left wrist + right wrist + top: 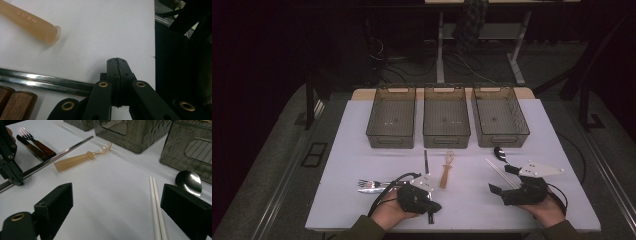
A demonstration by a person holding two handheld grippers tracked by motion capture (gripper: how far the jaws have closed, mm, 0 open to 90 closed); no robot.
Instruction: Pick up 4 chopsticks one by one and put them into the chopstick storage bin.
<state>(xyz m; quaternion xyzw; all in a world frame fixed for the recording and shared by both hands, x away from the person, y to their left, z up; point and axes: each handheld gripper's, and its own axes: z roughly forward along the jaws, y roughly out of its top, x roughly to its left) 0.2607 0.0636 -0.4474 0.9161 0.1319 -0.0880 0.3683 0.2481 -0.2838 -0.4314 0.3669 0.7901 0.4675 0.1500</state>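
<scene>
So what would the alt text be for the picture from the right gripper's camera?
The right gripper, jaws wide open and holding nothing, hovers over a white table set with cutlery. White chopsticks and a spoon lie near its right jaw; farther off are an amber whisk, steel chopsticks, a fork and grey bins.

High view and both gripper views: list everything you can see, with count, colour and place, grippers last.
Translucent grey plastic bins: three, in a row at the table's far side.
White table: one.
Amber translucent whisk: one, table centre.
Steel chopsticks: a pair, left of the whisk.
Wooden-handled forks: a couple, near left.
White chopsticks: two, right of centre.
Steel spoon: one, before the right bin.
Left gripper: black, shut.
Right gripper: black, open.
</scene>
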